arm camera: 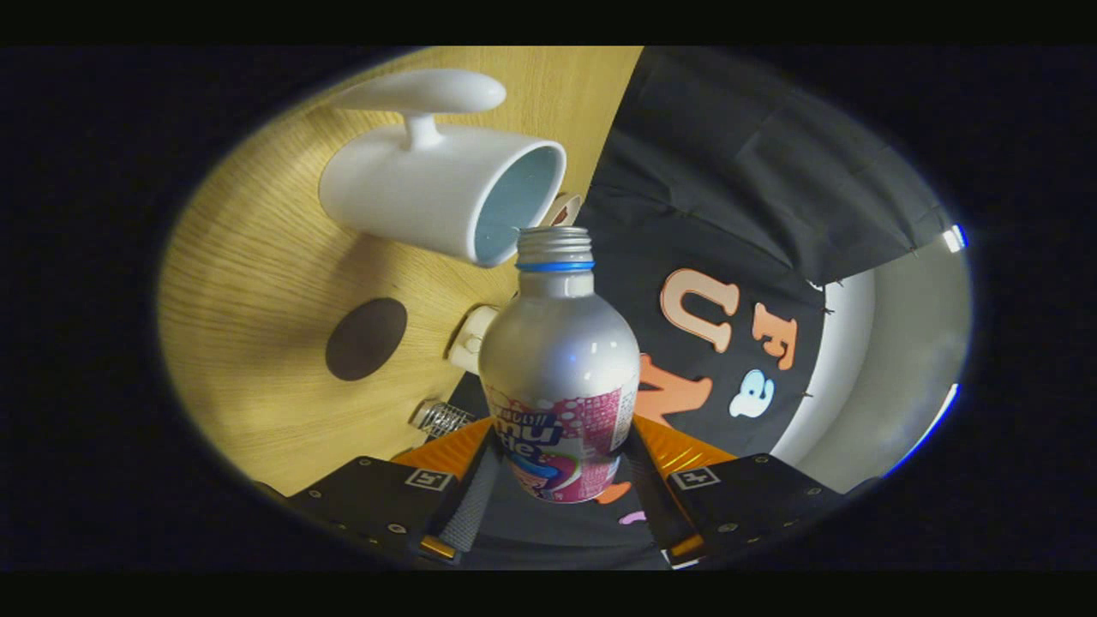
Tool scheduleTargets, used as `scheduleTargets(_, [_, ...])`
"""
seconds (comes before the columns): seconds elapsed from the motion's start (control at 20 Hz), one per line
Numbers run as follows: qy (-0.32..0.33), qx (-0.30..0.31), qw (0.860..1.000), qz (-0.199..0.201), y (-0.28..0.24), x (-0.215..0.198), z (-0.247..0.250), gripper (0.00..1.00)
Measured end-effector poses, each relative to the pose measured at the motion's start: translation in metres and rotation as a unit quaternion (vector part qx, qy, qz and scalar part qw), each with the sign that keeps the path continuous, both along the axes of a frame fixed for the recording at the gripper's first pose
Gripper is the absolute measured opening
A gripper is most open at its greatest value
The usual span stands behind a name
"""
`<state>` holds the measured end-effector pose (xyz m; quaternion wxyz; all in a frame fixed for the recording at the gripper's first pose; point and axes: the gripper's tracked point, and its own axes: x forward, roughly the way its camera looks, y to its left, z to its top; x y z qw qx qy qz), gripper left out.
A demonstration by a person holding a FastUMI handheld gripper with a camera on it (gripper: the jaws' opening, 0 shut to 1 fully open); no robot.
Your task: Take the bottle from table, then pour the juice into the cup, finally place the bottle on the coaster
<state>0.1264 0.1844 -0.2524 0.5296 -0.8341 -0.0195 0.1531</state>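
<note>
My gripper is shut on a silver bottle with a pink and white label, one finger pressing each side of its lower body. The bottle is uncapped, with a blue ring under its threaded neck. The whole view is rolled sideways, so the wooden table stands like a wall beside the bottle. The bottle's open mouth sits right at the rim of a white cup with a pale blue inside and a big handle. A dark round coaster lies on the table, beside the cup and beyond my fingers.
A ribbed silver cap lies on the table near one finger. A small white object sits just behind the bottle's shoulder. The booth's black cloth wall hangs past the table's edge.
</note>
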Motion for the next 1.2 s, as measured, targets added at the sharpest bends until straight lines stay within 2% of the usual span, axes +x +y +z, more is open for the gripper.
scheduleTargets(0.25, [0.047, 0.099, 0.994, -0.024, 0.007, -0.007, -0.008, 0.77])
scheduleTargets(0.5, [0.07, 0.233, 0.969, -0.051, 0.013, -0.004, 0.008, 0.77])
scheduleTargets(0.65, [0.121, 0.324, 0.936, -0.064, 0.022, -0.006, 0.001, 0.77])
scheduleTargets(0.8, [0.121, 0.377, 0.915, -0.08, 0.018, 0.0, 0.011, 0.78])
scheduleTargets(0.95, [0.149, 0.456, 0.87, -0.114, 0.011, 0.009, 0.005, 0.78])
scheduleTargets(1.2, [0.174, 0.574, 0.789, -0.134, 0.005, 0.018, 0.012, 0.78])
